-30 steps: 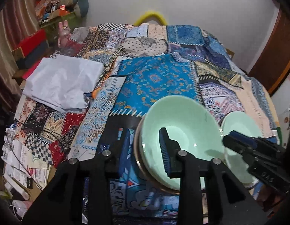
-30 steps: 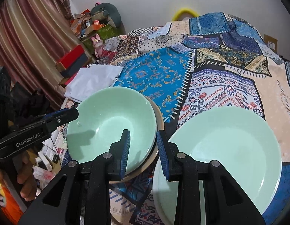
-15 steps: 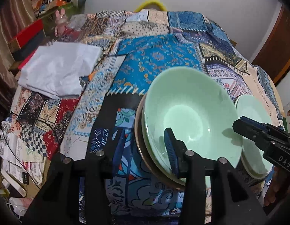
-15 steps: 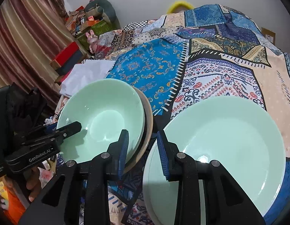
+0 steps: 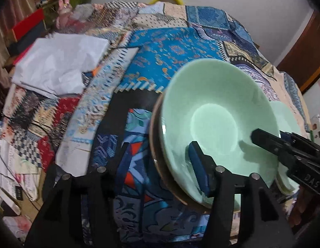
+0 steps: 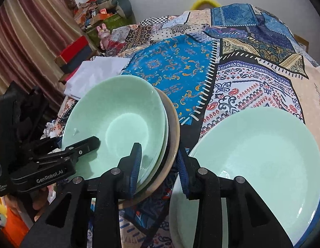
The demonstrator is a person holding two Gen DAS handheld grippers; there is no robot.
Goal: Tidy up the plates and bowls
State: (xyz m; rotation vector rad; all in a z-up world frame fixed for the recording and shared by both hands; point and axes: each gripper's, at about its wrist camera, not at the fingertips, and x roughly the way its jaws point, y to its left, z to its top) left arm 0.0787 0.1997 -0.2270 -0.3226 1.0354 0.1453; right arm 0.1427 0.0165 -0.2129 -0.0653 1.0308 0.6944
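A pale green bowl (image 5: 217, 111) (image 6: 118, 111) sits nested in a second green bowl and a tan bowl (image 6: 172, 124) on the patchwork cloth. My left gripper (image 5: 157, 161) straddles the stack's near rim. Its right pad (image 5: 198, 173) is inside the bowl and its left finger stands well clear outside; the jaws are opening. My right gripper (image 6: 160, 163) has the opposite rim between its pads, one inside the green bowl and one outside the tan bowl. It still pinches the rim as its jaws start opening. A pale green plate (image 6: 263, 155) (image 5: 286, 119) lies just right of the stack.
The table's patchwork cloth (image 6: 180, 68) stretches back to the wall. A folded white sheet (image 5: 60, 66) lies at the left. Red and dark boxes (image 6: 75, 53), a cluttered shelf and a curtain stand beyond the left edge. Papers hang off the near left corner.
Both grippers have sunk with the bowl stack, which now looms larger in both views. The left jaws have spread much wider, and the left finger has drawn away from the rim.
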